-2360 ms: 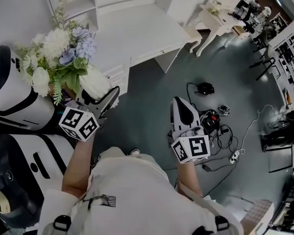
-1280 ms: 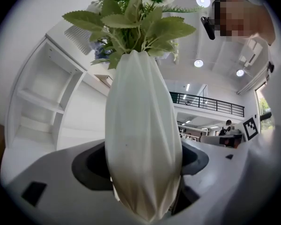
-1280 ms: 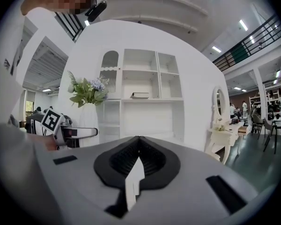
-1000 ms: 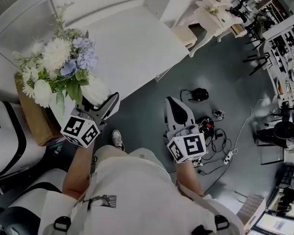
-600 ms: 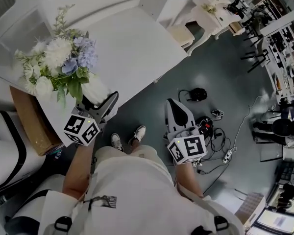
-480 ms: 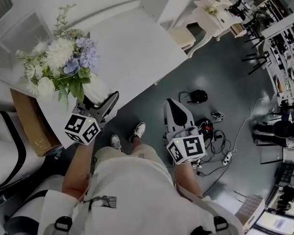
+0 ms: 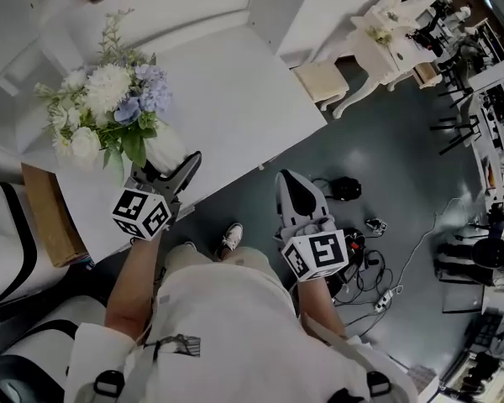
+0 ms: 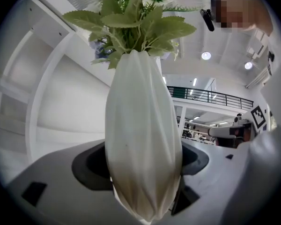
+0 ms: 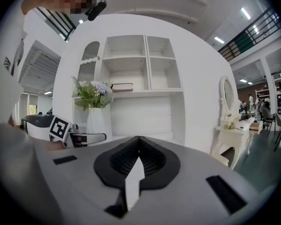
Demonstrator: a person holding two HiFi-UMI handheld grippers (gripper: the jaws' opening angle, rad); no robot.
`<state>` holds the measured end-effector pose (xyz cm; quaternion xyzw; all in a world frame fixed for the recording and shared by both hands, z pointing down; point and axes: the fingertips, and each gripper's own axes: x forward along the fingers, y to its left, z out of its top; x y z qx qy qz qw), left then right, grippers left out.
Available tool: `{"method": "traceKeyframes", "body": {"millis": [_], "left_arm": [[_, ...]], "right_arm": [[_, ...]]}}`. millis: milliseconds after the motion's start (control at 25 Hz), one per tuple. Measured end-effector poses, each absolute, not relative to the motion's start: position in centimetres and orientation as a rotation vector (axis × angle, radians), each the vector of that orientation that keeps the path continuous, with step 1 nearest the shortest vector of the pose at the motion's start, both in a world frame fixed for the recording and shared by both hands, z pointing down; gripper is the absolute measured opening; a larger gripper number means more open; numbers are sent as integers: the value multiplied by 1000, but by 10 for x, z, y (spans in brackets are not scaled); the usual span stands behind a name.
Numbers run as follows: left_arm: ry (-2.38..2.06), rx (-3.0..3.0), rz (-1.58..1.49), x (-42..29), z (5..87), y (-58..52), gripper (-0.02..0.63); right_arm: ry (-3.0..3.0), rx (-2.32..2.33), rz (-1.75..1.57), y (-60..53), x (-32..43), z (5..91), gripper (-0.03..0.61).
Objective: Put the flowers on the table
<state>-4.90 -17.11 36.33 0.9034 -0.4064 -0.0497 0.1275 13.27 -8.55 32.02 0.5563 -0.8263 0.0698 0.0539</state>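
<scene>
Flowers (image 7: 109, 99), white and blue, stand in a white vase (image 7: 164, 148). The left gripper (image 7: 168, 170) clamps the vase by its lower body over the near edge of the white table (image 7: 235, 91). The right gripper (image 7: 292, 193) hangs over the grey floor (image 7: 378, 158).

In the left gripper view, the ribbed vase (image 8: 143, 139) fills the gap between the jaws, both pads against its sides, with green leaves (image 8: 131, 22) above.

In the right gripper view, the jaws are closed on nothing. The flowers (image 9: 92, 93) show at left before a white shelf unit (image 9: 145, 64).
</scene>
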Motion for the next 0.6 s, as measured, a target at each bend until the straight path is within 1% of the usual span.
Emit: {"method": "traceKeyframes", "body": {"millis": [160, 360, 600], "left_arm": [[-1247, 2607, -126, -28, 381, -203, 382], [-1257, 2584, -103, 14, 441, -264, 382], [-1258, 2585, -48, 19, 468, -280, 382]], "right_arm": [[-2540, 1593, 227, -119, 147, 334, 9], [-2542, 1499, 253, -179, 175, 388, 9], [-2540, 1430, 287, -185, 165, 404, 9]]}}
